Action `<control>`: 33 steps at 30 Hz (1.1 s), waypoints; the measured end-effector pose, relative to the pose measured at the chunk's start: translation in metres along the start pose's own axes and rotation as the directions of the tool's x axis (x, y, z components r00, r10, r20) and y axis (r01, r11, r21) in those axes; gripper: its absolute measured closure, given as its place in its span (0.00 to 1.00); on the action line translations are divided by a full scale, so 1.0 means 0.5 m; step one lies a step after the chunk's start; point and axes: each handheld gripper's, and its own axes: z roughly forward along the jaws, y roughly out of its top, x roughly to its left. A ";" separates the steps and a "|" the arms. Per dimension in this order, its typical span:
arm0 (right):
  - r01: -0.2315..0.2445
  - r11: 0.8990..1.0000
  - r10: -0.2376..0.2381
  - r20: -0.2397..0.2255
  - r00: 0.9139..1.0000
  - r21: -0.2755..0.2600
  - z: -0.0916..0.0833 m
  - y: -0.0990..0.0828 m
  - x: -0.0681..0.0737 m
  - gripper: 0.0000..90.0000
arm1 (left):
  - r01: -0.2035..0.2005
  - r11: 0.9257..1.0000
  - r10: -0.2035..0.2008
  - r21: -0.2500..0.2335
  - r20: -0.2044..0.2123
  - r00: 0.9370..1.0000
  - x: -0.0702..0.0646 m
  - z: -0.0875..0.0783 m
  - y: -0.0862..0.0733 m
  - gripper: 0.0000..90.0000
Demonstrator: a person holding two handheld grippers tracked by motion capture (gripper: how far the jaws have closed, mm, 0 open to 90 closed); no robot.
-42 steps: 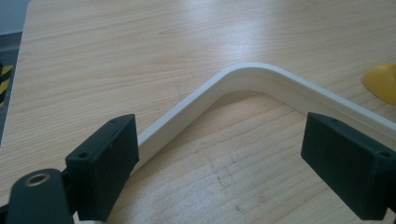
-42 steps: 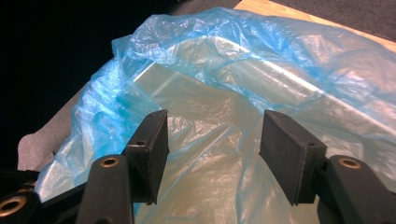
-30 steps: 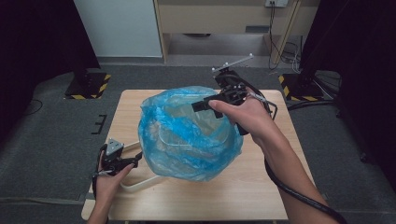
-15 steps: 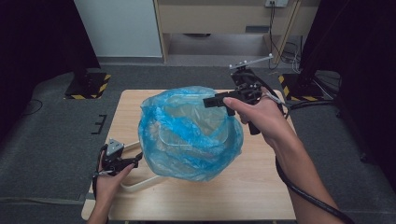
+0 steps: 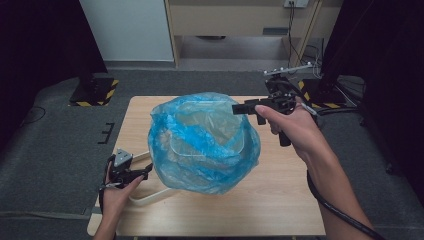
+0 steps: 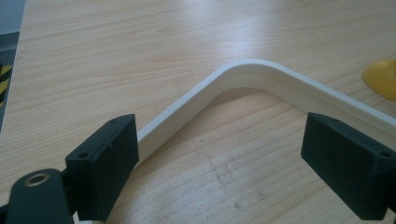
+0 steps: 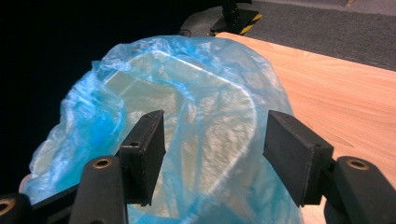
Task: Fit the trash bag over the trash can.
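Both tongs stand with their jaws apart. On my right, the tongs (image 5: 239, 108) hang above the far right part of the bench (image 5: 280, 200), level and pointing toward the blue plastic bag (image 5: 202, 145); their jaws have just been opening, and nothing sits clamped between them — in the right gripper view the bag's crumpled top (image 7: 196, 116) lies beyond the two black pads, and I cannot tell whether the film brushes them. My right hand (image 5: 295, 127) holds the handle, its cable trailing back along my forearm.

The bag is drawn over a pale, rounded-cornered bin whose rim (image 5: 210, 135) shows faintly through the film; it stands near the middle of the bench, puffed up and wrinkled.

My left tongs (image 5: 145, 172) rest low at the near left edge, just beside the bag's lower side. Between their wide-open pads runs a white curved handle (image 6: 233, 79) lying flat on the wood — the left pad (image 6: 109, 163) sits right against it. A yellow scrap (image 6: 380, 77) lies at the right edge of that view.
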 end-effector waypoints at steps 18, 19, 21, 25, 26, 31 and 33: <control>-0.049 0.999 0.050 0.042 0.998 -0.022 -0.018 -0.034 -0.062 0.40 | -0.004 1.000 0.004 0.004 -0.007 1.000 0.002 0.001 -0.001 0.12; -0.054 0.998 0.055 0.046 0.997 -0.020 -0.017 -0.037 -0.068 0.40 | -0.004 1.000 0.004 0.004 -0.006 1.000 0.002 0.000 -0.001 0.12; -0.062 0.998 0.063 0.056 0.996 -0.019 -0.016 -0.045 -0.079 0.40 | -0.007 1.000 0.007 0.004 -0.008 1.000 0.002 0.000 -0.001 0.12; -0.089 0.996 0.090 0.075 0.993 -0.018 -0.015 -0.063 -0.105 0.40 | -0.007 1.000 0.007 0.005 -0.008 1.000 0.002 0.000 -0.002 0.12; -0.097 0.995 0.098 0.079 0.992 -0.018 -0.015 -0.068 -0.112 0.40 | -0.008 1.000 0.008 0.005 -0.009 1.000 0.003 0.000 -0.002 0.12; -0.116 0.993 0.117 0.100 0.988 -0.010 -0.011 -0.092 -0.141 0.39 | -0.011 1.000 0.011 0.012 -0.012 1.000 0.005 0.000 -0.001 0.12; -0.115 0.993 0.116 0.109 0.987 -0.010 -0.009 -0.102 -0.151 0.37 | -0.012 1.000 0.012 0.010 -0.015 1.000 0.006 -0.002 0.000 0.12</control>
